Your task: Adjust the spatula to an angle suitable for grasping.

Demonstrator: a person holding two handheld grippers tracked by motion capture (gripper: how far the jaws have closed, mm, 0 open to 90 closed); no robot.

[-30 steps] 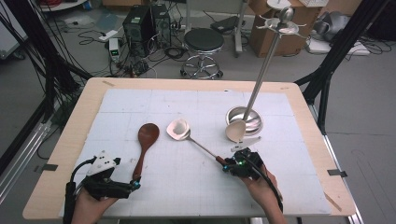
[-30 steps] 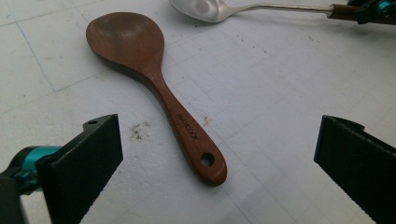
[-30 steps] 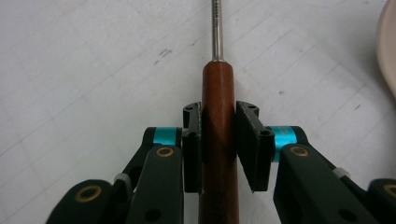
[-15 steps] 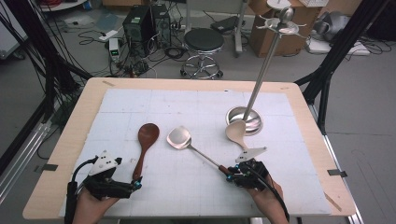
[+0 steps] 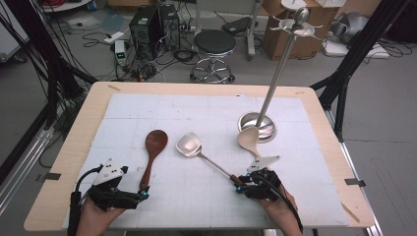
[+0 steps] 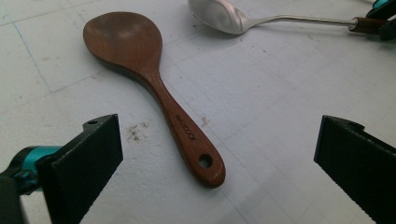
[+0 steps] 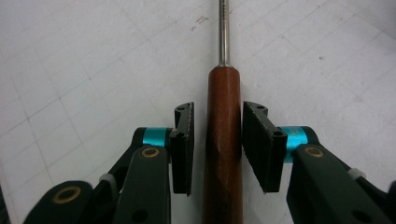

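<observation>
While my right gripper (image 5: pixel 239 183) sits at the near edge of the table, the steel spatula with the round reddish-brown wooden handle (image 5: pixel 206 157) lies flat on the white gridded mat (image 5: pixel 206 113) just ahead of it. Its handle (image 7: pixel 223 140) runs straight up between my two black pads (image 7: pixel 184 144) in the right gripper view. The jaws have just been easing apart, and I see a thin gap on the left side of the wood; the right pad sits very close, so I read the grip as released with the handle between the jaws. That handle is smooth, glossy and dark red-brown, tapering into a thin shiny metal rod that leads to a flat, squarish polished blade, angled away to the upper left in the high view.

My left gripper (image 5: pixel 140 195) rests near the front left corner, jaws spread wide with nothing in them. Between them, a little farther out, lies the dark brown wooden rice spoon (image 6: pixel 149 88), with a hole at its handle end. Well apart, near the far right, a pale wooden spoon (image 5: pixel 248 140) rests against the round steel base of the utensil stand (image 5: pixel 260 125).
</observation>
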